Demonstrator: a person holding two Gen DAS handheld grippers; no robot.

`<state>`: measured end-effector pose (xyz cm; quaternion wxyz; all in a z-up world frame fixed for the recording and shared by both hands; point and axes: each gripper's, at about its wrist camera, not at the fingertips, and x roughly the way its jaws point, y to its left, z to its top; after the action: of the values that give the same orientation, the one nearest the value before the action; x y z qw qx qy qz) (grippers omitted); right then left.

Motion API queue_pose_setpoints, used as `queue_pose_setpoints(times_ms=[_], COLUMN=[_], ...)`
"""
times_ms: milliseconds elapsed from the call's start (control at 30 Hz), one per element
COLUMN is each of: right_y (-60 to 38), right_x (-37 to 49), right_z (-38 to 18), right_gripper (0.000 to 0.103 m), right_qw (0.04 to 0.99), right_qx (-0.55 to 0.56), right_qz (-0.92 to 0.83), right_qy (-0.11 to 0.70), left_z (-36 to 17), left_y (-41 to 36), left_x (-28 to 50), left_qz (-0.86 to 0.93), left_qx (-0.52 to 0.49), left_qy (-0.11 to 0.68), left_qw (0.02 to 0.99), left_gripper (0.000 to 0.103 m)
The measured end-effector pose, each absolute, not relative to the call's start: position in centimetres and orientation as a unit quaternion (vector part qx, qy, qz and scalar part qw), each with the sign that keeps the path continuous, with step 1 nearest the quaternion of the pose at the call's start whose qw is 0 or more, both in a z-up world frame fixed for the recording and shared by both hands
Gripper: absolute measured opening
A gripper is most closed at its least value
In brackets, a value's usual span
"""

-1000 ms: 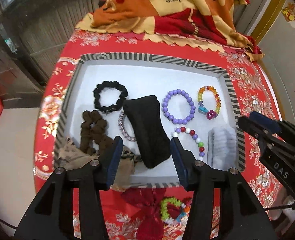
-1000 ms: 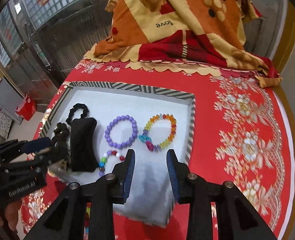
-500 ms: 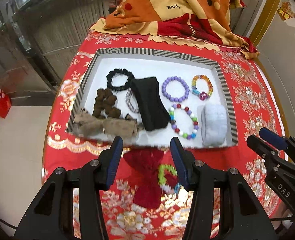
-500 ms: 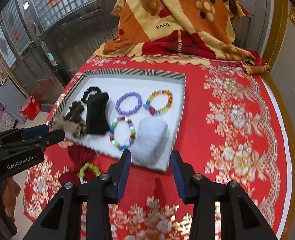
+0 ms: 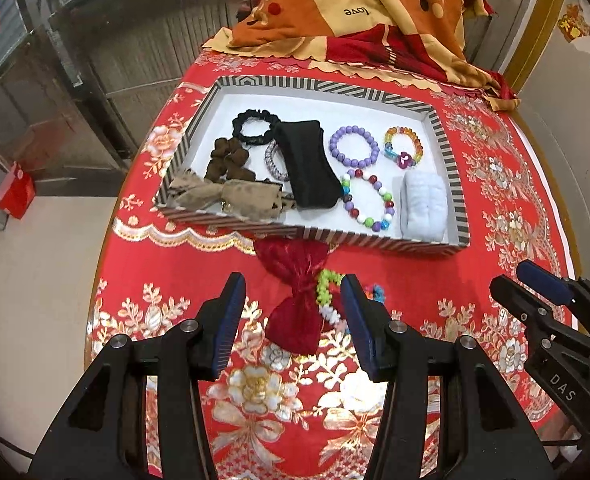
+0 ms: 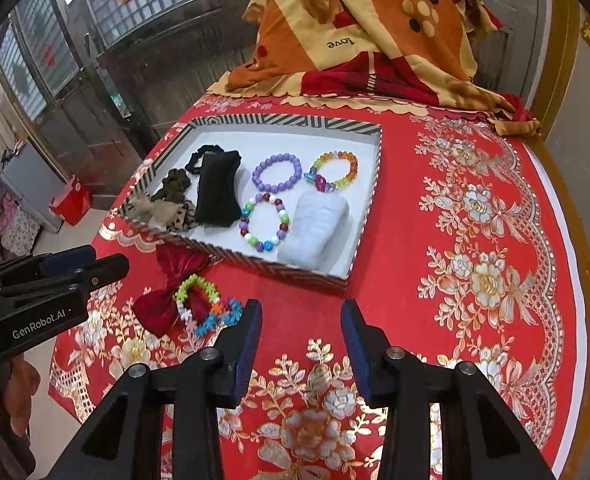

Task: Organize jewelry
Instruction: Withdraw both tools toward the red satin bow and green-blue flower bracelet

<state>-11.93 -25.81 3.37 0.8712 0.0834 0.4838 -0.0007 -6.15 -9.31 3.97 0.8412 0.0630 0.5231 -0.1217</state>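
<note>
The striped tray (image 5: pixel 427 242) serves as the landmark here, sitting on the red floral tablecloth (image 6: pixel 475 240). Inside it most of the pieces are already laid out: a black scrunchie (image 5: pixel 253 126) toward the far left corner, a brown scrunchie (image 5: pixel 229 160) and a tan bow (image 5: pixel 231 198) along the left and near-left wall, a black headband (image 5: pixel 307 164) through the middle, a purple bead bracelet (image 5: pixel 353 146) and a rainbow bracelet (image 5: pixel 403 146) toward the far right, a mixed-colour bead bracelet (image 5: pixel 369 200) in front of those, and a pale grey headband (image 5: pixel 423 204) against the right wall near the front.

Two things lie outside, just in front of the tray's near wall: a red bow (image 6: pixel 171 292) touching the wall's foot, and a bright plastic bracelet (image 6: pixel 205 304) resting partly on it (green, white, orange and blue links). These look like what is left, so the job seems mostly done.

The left gripper (image 5: pixel 291 320) hangs above those two stragglers, jaws parted with the bow and bracelet seen between them but nothing held. The right gripper (image 6: pixel 301 344) hangs over bare cloth in front of the tray's near right corner, jaws apart and empty.
</note>
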Motion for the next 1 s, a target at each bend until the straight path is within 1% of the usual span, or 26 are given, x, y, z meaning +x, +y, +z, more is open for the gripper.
queue_pose_setpoints(times_ms=[467, 800, 1000], right_y=[-25.2, -26.4, -24.7], right_x=[-13.5, -14.3, -12.8], right_z=[3.2, 0.3, -1.2], right_gripper=[0.039, 0.039, 0.039], right_qw=[0.869, 0.850, 0.846], right_qx=[0.070, 0.082, 0.084], right_qz=[0.005, 0.002, 0.036], right_qy=[0.491, 0.520, 0.525], left_z=[3.8, 0.9, -0.4], left_y=[-8.1, -2.8, -1.9], left_x=[-7.8, -6.2, -5.7], left_qz=[-0.116, -0.093, -0.087], left_qx=[0.052, -0.025, -0.048], left_qy=[0.531, 0.585, 0.605], left_qw=[0.838, 0.806, 0.790], left_gripper=[0.049, 0.049, 0.049])
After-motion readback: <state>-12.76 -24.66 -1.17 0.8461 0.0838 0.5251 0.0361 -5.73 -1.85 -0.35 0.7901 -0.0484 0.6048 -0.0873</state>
